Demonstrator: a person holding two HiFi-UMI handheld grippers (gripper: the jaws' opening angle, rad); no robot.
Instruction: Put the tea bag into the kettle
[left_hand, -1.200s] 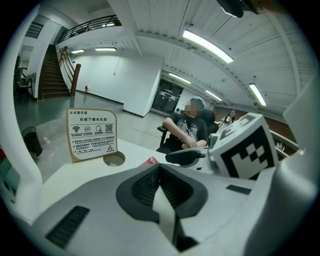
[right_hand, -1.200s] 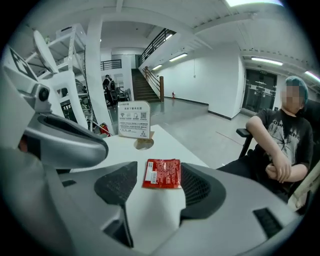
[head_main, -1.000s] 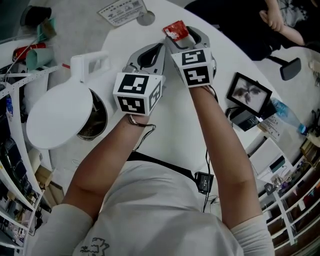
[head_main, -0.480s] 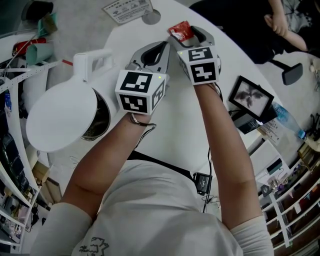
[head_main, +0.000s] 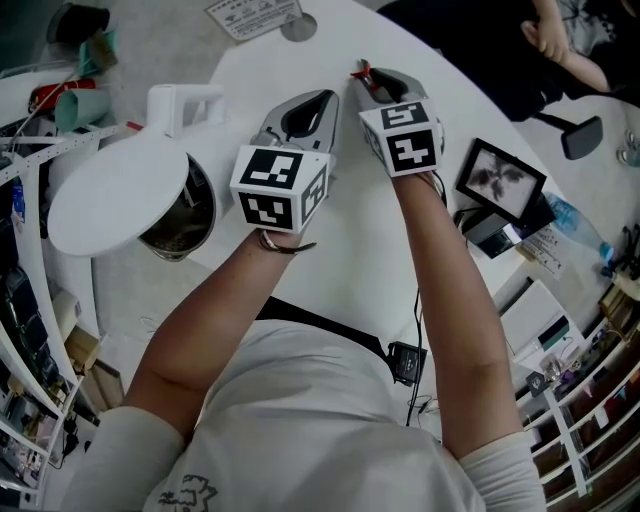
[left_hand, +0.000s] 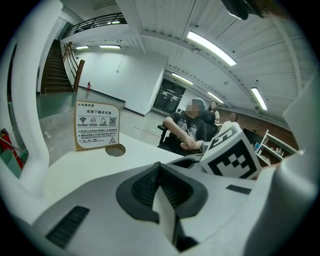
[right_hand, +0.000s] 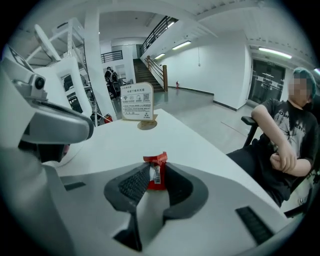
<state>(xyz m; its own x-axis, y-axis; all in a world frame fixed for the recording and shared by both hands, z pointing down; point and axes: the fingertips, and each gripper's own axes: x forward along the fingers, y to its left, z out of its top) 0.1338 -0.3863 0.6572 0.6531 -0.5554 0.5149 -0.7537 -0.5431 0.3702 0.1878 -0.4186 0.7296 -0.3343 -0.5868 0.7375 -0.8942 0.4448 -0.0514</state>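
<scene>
Right gripper (right_hand: 156, 176): jaws just closed, pinching red tea bag (right_hand: 156, 170).
Left gripper (left_hand: 159, 167): jaws together, empty.
Kettle (head_main: 172, 108): lid (head_main: 115, 200) open, at nine o'clock of grippers.

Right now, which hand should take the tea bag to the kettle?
Right: the right gripper has just closed on the red tea bag. The left gripper is shut, empty, though nearer the kettle.

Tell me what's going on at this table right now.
A person works over the white round table with a two-jaw gripper in each hand. The right gripper has just been closing its jaws, and they now pinch the small red tea bag packet. The left gripper is shut and empty beside it. The white kettle stands at the left with its lid open; the tea bag isn't in it yet.
</scene>
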